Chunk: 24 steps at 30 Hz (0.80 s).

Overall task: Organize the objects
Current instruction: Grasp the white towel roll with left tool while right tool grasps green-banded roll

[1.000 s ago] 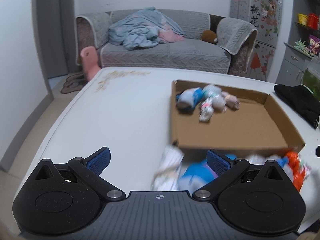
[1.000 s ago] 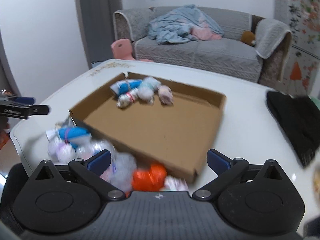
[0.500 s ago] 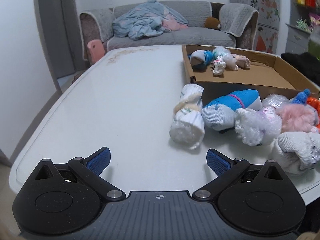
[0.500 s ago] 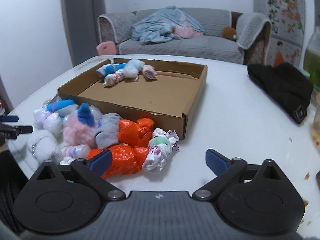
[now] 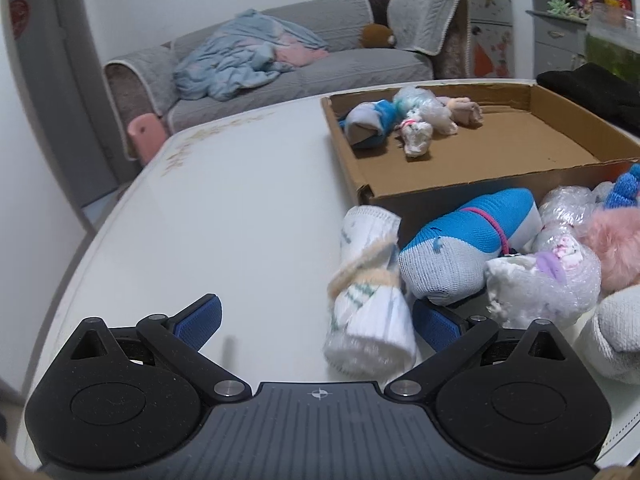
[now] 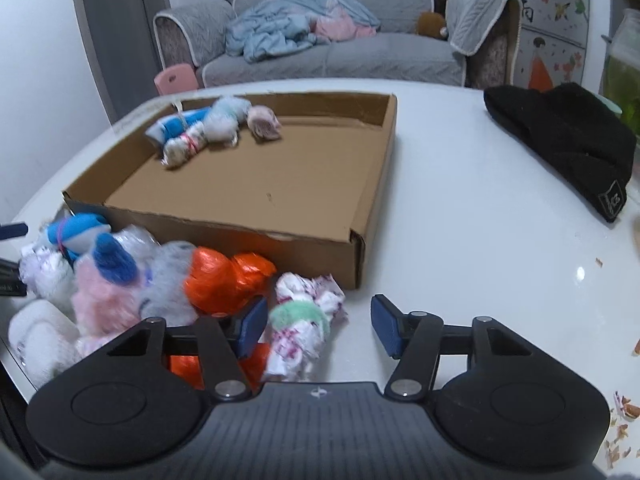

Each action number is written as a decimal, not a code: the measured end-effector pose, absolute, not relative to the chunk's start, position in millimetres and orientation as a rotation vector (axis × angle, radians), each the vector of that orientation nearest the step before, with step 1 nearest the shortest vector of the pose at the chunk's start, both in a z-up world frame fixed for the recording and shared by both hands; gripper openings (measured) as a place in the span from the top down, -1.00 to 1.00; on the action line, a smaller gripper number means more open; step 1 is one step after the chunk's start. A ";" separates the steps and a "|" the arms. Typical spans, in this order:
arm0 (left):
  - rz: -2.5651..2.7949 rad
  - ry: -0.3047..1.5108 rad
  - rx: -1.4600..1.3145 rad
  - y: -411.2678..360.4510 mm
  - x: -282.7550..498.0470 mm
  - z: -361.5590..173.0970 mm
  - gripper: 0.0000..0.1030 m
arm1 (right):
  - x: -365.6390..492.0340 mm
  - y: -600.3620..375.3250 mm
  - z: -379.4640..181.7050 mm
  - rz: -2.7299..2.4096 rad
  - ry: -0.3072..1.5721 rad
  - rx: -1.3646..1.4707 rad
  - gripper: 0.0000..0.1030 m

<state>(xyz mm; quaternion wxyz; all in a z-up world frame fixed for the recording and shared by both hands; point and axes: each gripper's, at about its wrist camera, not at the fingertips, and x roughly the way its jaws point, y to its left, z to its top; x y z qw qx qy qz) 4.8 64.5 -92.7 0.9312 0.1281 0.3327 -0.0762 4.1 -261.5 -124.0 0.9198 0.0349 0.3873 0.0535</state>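
Right tool (image 6: 316, 326): jaws have just been closing and stand at a middling gap; a white floral sock bundle with a green band (image 6: 306, 322) lies between them, beside the left pad, and the right pad stands clear of it, so nothing is gripped.
Left tool (image 5: 316, 322): jaws wide; a white rolled sock with a tan band (image 5: 368, 296) lies between them, close to the right pad and well clear of the left; whether that pad touches it I cannot tell.
Cardboard box (image 6: 372, 184): the landmark, a shallow open tray on the white desk (image 6: 472, 208); four bundles (image 6: 212, 128) sit in its far left corner, the floor otherwise bare.
Pile: packed against the box's near wall, with orange bundles (image 6: 224, 280), a pink fluffy one (image 6: 100, 292), a blue-and-grey sock (image 5: 464, 248) and plastic-wrapped ones (image 5: 548, 276).
Open room: bare desk left of the box to the rounded edge, and right of the box up to a black cap (image 6: 560, 140).
In the way: the pile crowds both tools on their inner sides.
Behind the box: a grey sofa (image 6: 360, 48) with a blue blanket.
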 end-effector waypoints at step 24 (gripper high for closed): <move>-0.200 0.698 0.082 97.7 -6.0 -77.5 0.15 | -30.8 -306.0 -115.9 0.086 0.753 0.081 0.40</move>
